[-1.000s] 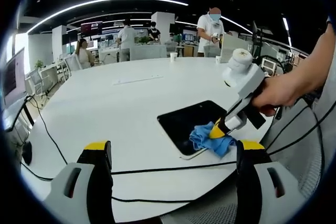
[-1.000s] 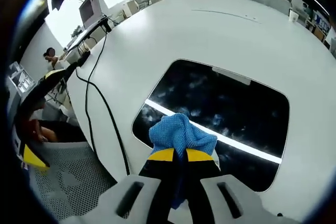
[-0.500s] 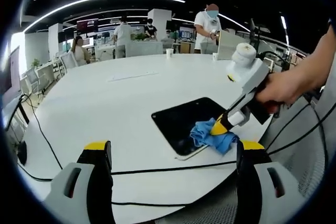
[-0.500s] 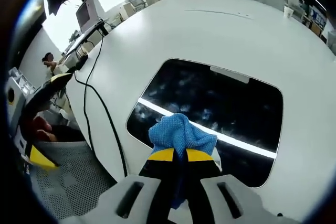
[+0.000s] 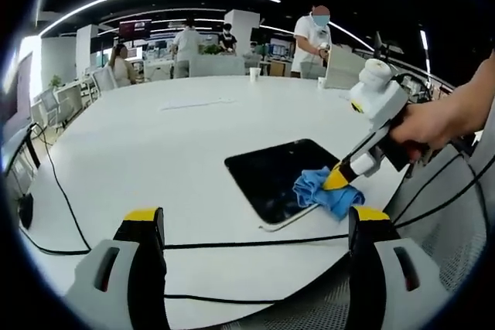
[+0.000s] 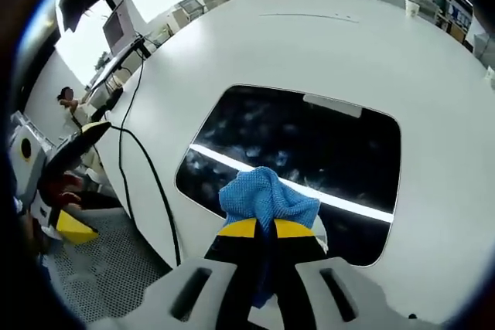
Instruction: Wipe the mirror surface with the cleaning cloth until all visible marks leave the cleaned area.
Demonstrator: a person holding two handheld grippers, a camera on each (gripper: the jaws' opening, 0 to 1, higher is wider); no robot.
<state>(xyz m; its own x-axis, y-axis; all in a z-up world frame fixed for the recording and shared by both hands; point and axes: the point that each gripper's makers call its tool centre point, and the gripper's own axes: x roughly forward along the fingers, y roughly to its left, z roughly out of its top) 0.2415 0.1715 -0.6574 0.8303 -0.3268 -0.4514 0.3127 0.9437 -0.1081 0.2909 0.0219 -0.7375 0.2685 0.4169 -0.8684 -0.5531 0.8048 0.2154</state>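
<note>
A dark rectangular mirror (image 5: pixel 278 175) (image 6: pixel 309 144) lies flat on the white round table (image 5: pixel 155 152) (image 6: pixel 325 44). Its glass reflects a bright light strip and shows cloudy smears. My right gripper (image 6: pixel 267 228) (image 5: pixel 334 182) is shut on a blue cleaning cloth (image 6: pixel 264 195) (image 5: pixel 325 192), which rests on the mirror's near edge. A hand holds that gripper from the right in the left gripper view. My left gripper (image 5: pixel 255 226) stands open over the table's near rim, nothing between its jaws.
A black cable (image 5: pixel 232 246) (image 6: pixel 151 160) runs along the table's near edge. A paper cup (image 5: pixel 254 73) and a thin strip (image 5: pixel 197 103) sit far across the table. Several people stand beyond it. Grey mesh (image 6: pixel 100 268) lies below the rim.
The right gripper has slid with the cloth rightward along the mirror's near edge. Both views have shifted a little with the hands. The left gripper stays open.
</note>
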